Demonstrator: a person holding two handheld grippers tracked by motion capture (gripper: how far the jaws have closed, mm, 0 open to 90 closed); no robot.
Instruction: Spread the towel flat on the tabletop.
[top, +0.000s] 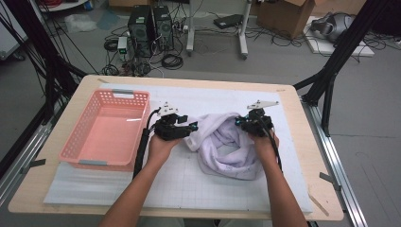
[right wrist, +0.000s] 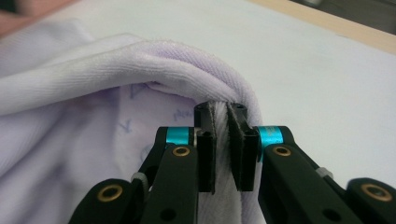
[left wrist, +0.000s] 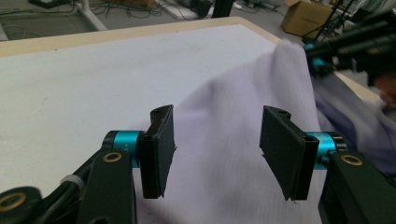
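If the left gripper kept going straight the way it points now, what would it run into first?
Most likely the pale lilac cloth. The left gripper stands open with that cloth lying right between and ahead of its jaws; the right gripper is farther along, though depth is hard to judge.

The cloth [top: 227, 144] near the middle of the table is a pale lilac-white with a fine woven twill texture and faint small violet marks printed on its inner face, and the basket [top: 106, 130] toward the table's left edge is salmon pink with an open lattice wall. Both grippers, left [top: 191, 128] and right [top: 242, 122], are black with turquoise collars and brass-coloured rivets. The table [top: 302, 156] has a light wood rim around a white mat ruled in a faint grey grid.
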